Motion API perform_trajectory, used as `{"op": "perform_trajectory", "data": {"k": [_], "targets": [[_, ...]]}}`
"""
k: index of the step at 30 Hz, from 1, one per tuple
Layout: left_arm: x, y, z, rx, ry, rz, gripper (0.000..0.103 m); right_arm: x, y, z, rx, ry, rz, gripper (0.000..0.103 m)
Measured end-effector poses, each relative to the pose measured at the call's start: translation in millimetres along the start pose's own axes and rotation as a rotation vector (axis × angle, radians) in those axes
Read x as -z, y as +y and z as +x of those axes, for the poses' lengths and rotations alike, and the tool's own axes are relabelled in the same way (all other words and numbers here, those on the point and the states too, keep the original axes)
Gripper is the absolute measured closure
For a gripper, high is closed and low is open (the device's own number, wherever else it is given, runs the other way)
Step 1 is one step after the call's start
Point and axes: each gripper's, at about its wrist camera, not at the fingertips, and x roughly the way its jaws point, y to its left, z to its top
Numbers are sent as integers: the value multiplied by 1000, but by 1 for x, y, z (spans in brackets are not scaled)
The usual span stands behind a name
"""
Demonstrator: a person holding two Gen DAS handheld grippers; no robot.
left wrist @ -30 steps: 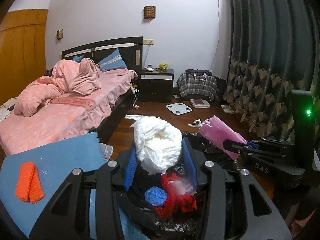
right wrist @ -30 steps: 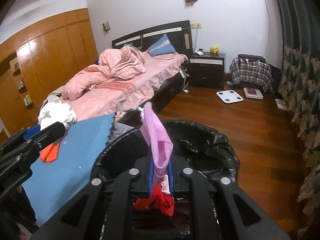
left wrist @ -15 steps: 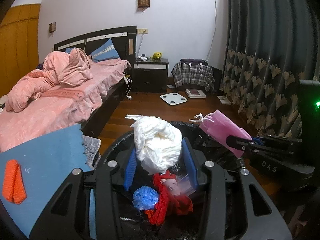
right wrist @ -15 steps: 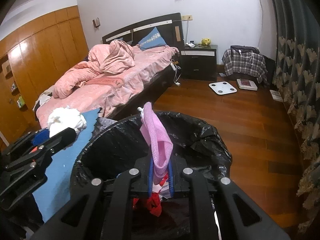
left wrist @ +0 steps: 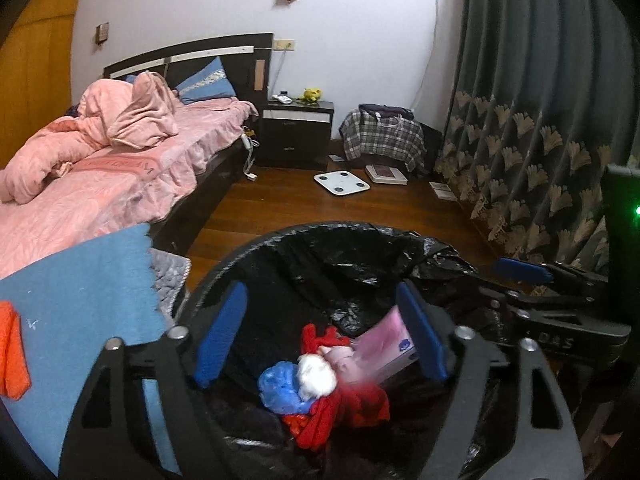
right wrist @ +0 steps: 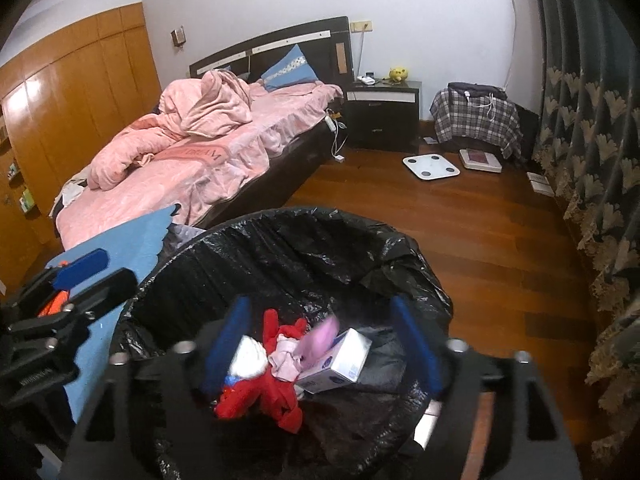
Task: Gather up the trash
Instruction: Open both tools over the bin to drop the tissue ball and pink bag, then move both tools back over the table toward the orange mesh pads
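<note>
A bin lined with a black bag (left wrist: 332, 252) (right wrist: 280, 240) stands right below both grippers. My left gripper (left wrist: 320, 320) hangs over it, jaws opening wide, nothing pressed between the blue pads. Beneath it a white crumpled wad (left wrist: 318, 374) lies on red cloth (left wrist: 344, 408) and blue plastic (left wrist: 280, 388). My right gripper (right wrist: 320, 340) is also opening over the bin with nothing in it. A blurred pink mesh bag (right wrist: 320, 336) is dropping onto a white box (right wrist: 340, 362). Each gripper shows at the other view's edge: right gripper (left wrist: 500, 282), left gripper (right wrist: 100, 274).
A blue mat (left wrist: 80, 300) with an orange cloth (left wrist: 12, 356) lies left of the bin. Behind are a pink bed (right wrist: 192, 168), a dark nightstand (right wrist: 384, 116), a white scale (right wrist: 430, 166) on the wooden floor, and curtains (right wrist: 592, 140) along the right.
Both grippers sank toward the bin and opened. The white wad left the left jaws and the pink mesh bag left the right jaws; both now lie or fall inside the bin.
</note>
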Motion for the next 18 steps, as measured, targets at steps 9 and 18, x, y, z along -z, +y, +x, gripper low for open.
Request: {"op": "perform_trajectory", "data": {"k": [9,18], "targets": [[8,55,-49,-140,-41,-63,12,-2,20,-23,-24,-51,-13,6],[28,115,-105,-295,-67,-138,12,-6,90,-33,-134,-82,-84,6]]}}
